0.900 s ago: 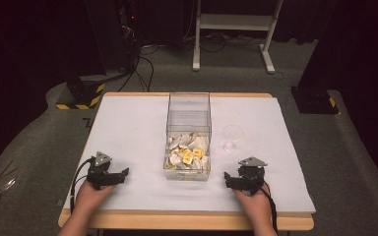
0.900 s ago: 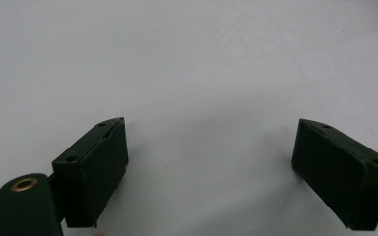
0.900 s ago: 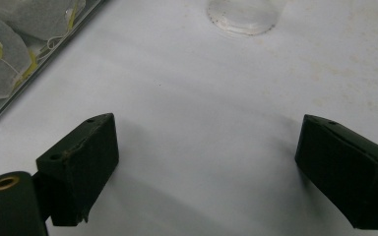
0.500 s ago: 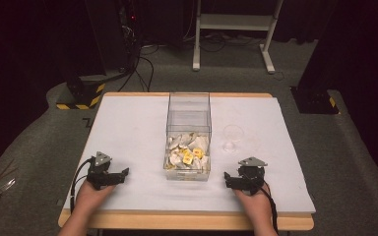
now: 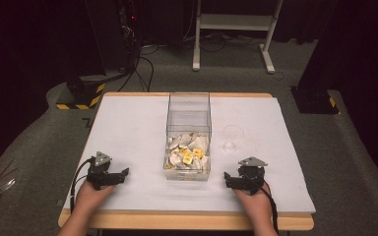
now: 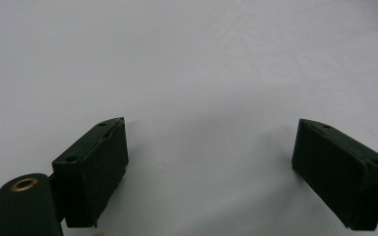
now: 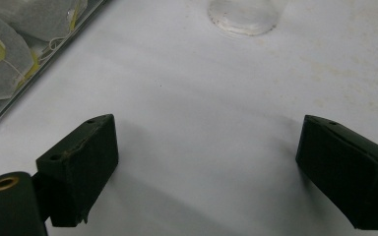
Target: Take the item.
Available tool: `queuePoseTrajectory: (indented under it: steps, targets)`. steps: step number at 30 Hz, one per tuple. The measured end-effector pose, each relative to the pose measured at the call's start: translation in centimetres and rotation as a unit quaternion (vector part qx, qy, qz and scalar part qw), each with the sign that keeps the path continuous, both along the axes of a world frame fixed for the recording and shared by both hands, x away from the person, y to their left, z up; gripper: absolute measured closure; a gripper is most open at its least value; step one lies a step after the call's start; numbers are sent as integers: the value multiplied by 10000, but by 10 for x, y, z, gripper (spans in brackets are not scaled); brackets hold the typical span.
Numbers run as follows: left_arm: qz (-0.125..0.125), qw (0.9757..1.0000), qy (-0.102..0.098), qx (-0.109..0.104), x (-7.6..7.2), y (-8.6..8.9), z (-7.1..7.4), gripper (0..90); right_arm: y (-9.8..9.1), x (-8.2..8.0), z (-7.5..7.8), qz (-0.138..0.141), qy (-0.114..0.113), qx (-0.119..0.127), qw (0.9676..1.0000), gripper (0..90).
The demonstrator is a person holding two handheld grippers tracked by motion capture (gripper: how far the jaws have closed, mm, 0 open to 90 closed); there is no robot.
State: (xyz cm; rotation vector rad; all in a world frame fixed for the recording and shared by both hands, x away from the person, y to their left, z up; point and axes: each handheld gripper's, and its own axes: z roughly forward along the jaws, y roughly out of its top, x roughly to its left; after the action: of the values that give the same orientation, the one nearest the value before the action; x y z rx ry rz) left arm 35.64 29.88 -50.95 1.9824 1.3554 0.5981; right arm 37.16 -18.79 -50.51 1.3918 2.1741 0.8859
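Note:
A clear plastic box point(image 5: 188, 137) stands mid-table, its near end filled with several tea bags point(image 5: 187, 151) with yellow tags. A small clear glass cup point(image 5: 233, 137) stands just right of the box. My left gripper point(image 5: 124, 173) rests near the front left of the table, open, with bare white surface between its jaws point(image 6: 209, 147). My right gripper point(image 5: 226, 179) rests near the front right, open and holding nothing point(image 7: 206, 147). In the right gripper view the box corner with tea bags point(image 7: 19, 44) lies at upper left and the cup's base point(image 7: 243, 14) at the top.
The white table cover point(image 5: 128, 128) spans the wooden table. Beyond the far edge stand a white metal frame point(image 5: 236, 29), cables and black equipment on grey carpet. A yellow-black striped base point(image 5: 81, 98) sits at the table's far left corner.

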Motion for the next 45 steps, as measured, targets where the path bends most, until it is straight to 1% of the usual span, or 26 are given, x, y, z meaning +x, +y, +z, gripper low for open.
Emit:
queuePoseTrajectory:
  steps: [5, 8, 9, 10, 15, 21, 29, 34, 38, 41, 43, 45]
  targets:
    - [1, 10000, 1, -1, 0, 0, 0, 139, -1, 0, 0, 26, -17, 64, 10000, 89]
    - [0, 10000, -1, 0, 0, 0, 0, 139, -2, -1, 2, 44, -143, 15, 9999, 89]
    - [0, 10000, -1, 0, 0, 0, 0, 139, -2, -1, 2, 44, -143, 15, 9999, 89]
    - [0, 10000, -1, -1, 0, 0, 0, 139, -3, -2, 4, 42, -172, 65, 9998, 89]
    - [0, 10000, -1, -2, 0, 0, 0, 139, -2, -4, 6, 56, -203, 104, 9997, 90]
    - [2, 10000, 1, -4, 0, 0, 0, 139, -2, -7, 10, 77, -335, 161, 9993, 104]
    - [3, 10000, 1, -6, 0, 0, 0, 139, -2, -7, 12, 100, -399, 154, 9990, 106]
    - [2, 10000, -2, -3, 0, 0, 0, 139, -1, -8, 15, 159, -505, 146, 9985, 106]
    - [3, 10000, -2, -4, 0, 0, 0, 139, -1, -9, 17, 174, -566, 245, 9979, 106]
    - [2, 10000, -2, -4, 0, 0, 0, 139, -2, -10, 21, 181, -648, 297, 9973, 106]
    - [3, 10000, -1, -4, 0, 0, 0, 139, -2, -10, 22, 194, -663, 307, 9971, 106]
    - [-9, 10000, 7, 9, 0, 0, 0, 139, -2, -11, 26, 228, -720, 345, 9965, 109]
